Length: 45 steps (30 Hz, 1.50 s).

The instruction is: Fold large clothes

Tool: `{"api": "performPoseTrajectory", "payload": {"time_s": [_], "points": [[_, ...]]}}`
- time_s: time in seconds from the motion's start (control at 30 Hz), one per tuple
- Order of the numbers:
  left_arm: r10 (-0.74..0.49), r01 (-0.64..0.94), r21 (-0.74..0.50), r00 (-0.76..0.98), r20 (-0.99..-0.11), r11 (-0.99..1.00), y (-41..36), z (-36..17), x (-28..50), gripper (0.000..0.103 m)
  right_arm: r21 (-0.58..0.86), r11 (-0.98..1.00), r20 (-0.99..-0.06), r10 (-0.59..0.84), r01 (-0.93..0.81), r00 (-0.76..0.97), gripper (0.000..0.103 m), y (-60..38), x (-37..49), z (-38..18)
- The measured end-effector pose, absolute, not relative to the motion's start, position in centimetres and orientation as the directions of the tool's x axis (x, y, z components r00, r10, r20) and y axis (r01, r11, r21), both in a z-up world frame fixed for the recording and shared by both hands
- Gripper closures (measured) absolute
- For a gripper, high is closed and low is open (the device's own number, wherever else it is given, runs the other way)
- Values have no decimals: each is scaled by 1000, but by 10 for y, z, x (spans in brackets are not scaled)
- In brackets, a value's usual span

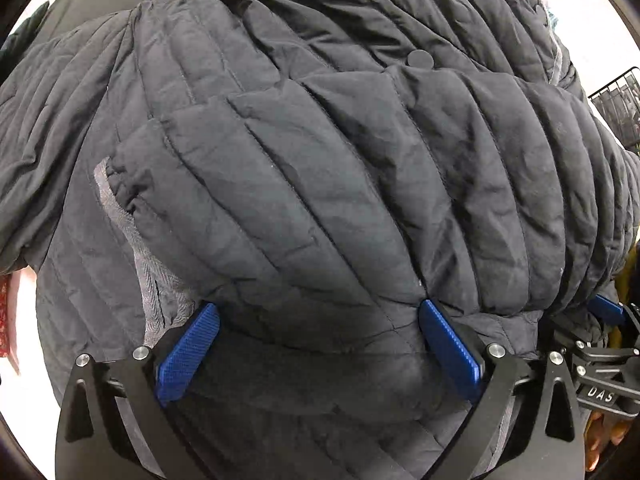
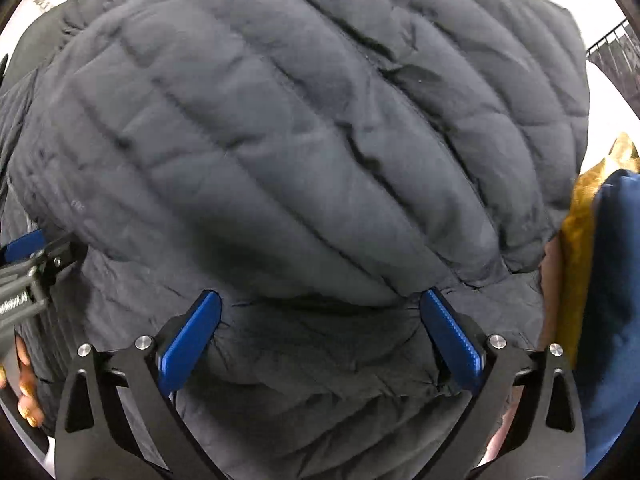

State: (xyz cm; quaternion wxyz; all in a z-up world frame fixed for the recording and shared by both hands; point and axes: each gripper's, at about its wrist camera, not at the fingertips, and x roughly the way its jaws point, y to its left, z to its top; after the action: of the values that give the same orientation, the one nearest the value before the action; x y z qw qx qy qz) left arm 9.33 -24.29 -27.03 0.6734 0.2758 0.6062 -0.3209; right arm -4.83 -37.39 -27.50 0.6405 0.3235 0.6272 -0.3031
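Observation:
A dark grey quilted puffer jacket lies bunched in folded layers and fills both views. A strip of its grey lining shows at the left. My left gripper points down at the jacket, open, its blue pads wide apart with a puffed fold lying between them. My right gripper is also open over the jacket's near edge, and its pads straddle creased fabric without squeezing it. Each gripper shows at the edge of the other's view, the right one and the left one.
A black wire basket stands at the far right. Yellow cloth and blue cloth lie right of the jacket. Red patterned fabric sits at the left edge on the white surface. A person's fingers hold the left tool.

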Motion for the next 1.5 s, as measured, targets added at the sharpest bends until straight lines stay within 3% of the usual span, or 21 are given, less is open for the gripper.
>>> {"api": "performPoseTrajectory", "payload": {"time_s": [0.4, 0.87, 1.07, 1.27, 1.5], "points": [[-119, 765, 12, 115, -986, 644, -231, -272, 69, 4, 40, 599, -999, 11, 800, 41, 4, -385, -53, -282], [-210, 741, -62, 108, -972, 669, -164, -201, 28, 6, 107, 541, -991, -13, 834, 135, 5, -337, -99, -221], [-229, 714, -32, 181, -956, 700, -109, -167, 13, 6, 181, 536, -983, 73, 825, 168, 5, -286, -117, -213], [-241, 634, -17, 268, -933, 773, -67, -127, 65, 6, 211, 565, -977, 95, 797, 191, 5, -249, -120, -200], [-192, 512, 90, 472, -860, 854, -59, -77, 165, 6, 215, 573, -974, 74, 791, 212, 5, -222, -116, -177]]}}
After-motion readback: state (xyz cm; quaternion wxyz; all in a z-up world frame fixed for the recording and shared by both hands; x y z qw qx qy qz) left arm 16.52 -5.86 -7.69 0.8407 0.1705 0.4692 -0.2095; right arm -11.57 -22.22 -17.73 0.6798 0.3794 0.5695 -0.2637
